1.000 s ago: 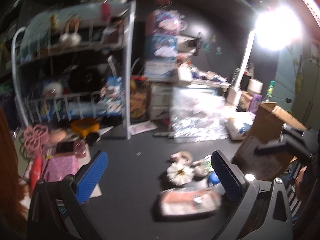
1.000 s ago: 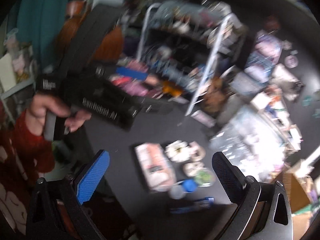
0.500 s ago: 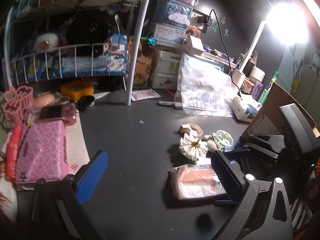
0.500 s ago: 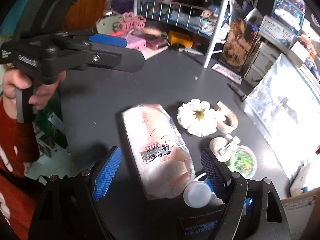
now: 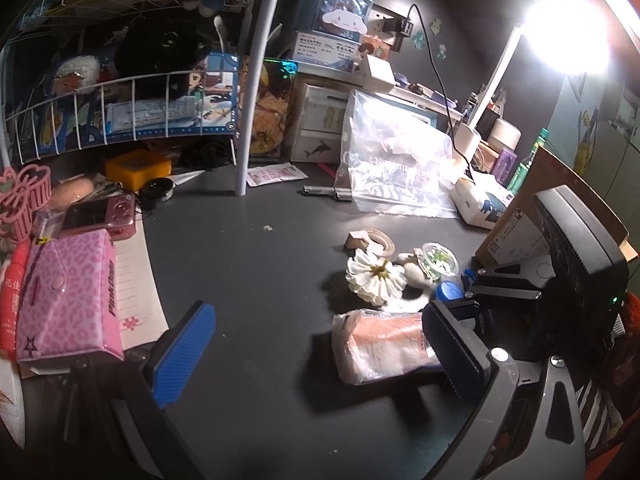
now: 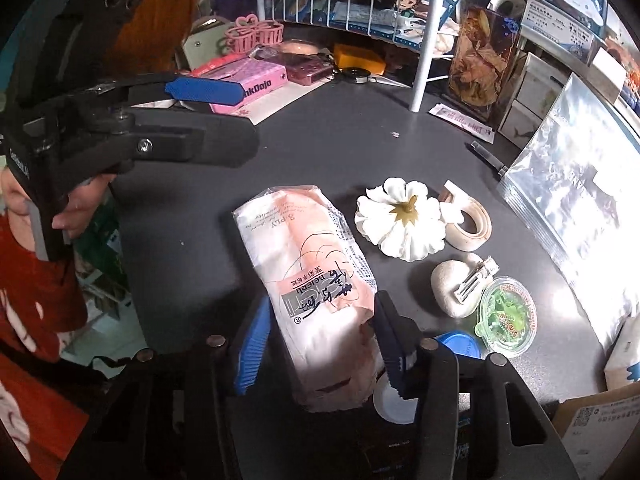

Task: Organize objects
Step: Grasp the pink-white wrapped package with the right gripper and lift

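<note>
The tissue pack [image 6: 316, 292] lies on the dark bench [image 6: 320, 152], left of a white flower [image 6: 404, 220]. The right gripper [image 6: 320, 344] straddles its near end, jaws closing, pads not clearly pressing. The left gripper [image 5: 320, 356] hangs wide open, empty.

Dim room, one hard source: desk lamp [image 5: 568, 32] far right was blown out white with flare around it. Plastic bag [image 5: 396, 168] showed glare. Tissue pack [image 6: 316, 292] had an overexposed near end. Hard shadows on the dark counter [image 5: 256, 280]. Both views sharp, strong fisheye bending, black vignetted corners.
</note>
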A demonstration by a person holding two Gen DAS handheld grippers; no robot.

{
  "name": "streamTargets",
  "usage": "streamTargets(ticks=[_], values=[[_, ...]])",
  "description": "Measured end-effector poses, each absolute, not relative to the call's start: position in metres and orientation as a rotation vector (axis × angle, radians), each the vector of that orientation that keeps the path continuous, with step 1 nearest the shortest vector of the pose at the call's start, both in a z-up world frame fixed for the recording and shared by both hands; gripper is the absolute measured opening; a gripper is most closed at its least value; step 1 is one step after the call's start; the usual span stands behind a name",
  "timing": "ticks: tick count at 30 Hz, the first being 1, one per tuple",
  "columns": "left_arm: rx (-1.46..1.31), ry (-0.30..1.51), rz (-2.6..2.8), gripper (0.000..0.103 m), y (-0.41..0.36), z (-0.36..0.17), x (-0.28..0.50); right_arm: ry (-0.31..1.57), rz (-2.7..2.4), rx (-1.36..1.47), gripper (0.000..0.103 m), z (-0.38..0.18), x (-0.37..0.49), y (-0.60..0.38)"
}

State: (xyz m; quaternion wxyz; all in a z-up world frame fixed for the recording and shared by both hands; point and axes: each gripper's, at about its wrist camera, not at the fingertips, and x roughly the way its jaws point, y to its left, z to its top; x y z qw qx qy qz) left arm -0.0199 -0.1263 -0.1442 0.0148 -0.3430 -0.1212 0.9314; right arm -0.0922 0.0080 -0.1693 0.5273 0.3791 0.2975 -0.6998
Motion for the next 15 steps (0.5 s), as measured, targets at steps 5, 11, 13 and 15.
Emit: streamTargets(ticks=[5, 11, 13, 15], values=[[-1.064, -0.362, 2.876, 0.102, -0.117, -0.141, -0.016, 0.694, -1.662, 0.872, 0.036, -0.163, -0.089, 0.006], [-1.013, -0.488, 2.745, 0.092, -0.111, -0.125, -0.011, 0.643, -1.687, 0.775, 0.036, -0.134, -0.072, 0.015], [-0.990, -0.482, 2.733, 0.075, -0.106, -0.112, -0.008, 0.593, -1.689, 0.733, 0.036, -0.116, -0.065, 0.020], [-0.933, -0.493, 2.708, 0.067, -0.101, -0.094, -0.002, 0.584, -1.709, 0.677, 0.036, -0.099, -0.055, 0.024]])
